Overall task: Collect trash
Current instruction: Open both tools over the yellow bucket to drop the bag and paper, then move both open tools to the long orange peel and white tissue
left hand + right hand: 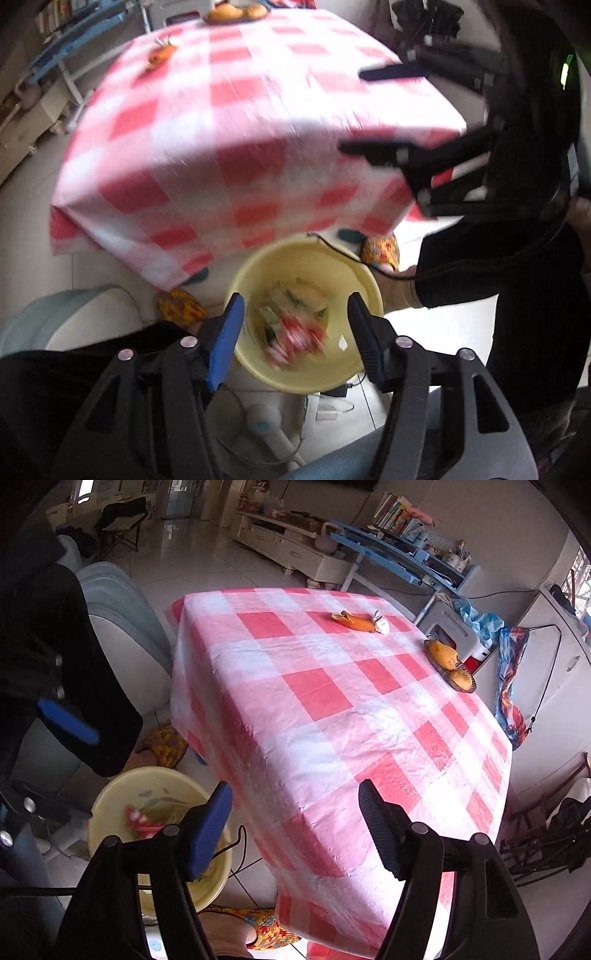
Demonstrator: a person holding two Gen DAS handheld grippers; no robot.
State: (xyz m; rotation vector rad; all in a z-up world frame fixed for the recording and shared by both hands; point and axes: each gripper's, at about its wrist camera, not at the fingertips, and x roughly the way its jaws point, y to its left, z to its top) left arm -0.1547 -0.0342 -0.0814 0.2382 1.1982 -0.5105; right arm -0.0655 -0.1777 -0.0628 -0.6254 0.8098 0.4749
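A yellow bucket [306, 258] stands on the floor by the table's near corner and holds wrappers, among them a red and white one [295, 338]. My left gripper [295, 332] is open and empty right above the bucket's mouth. My right gripper [295, 823] is open and empty over the near edge of the red-checked tablecloth [332, 701]; it also shows in the left wrist view [354, 110]. An orange peel [352, 622] with a crumpled white scrap [382, 624] lies at the table's far side. The bucket shows in the right wrist view [110, 797].
A dish of yellow fruit [448, 662] sits at the table's right edge. A grey armchair [122, 627] stands left of the table. My feet in patterned slippers [380, 251] are beside the bucket. Cables and a white device [266, 424] lie on the floor below it.
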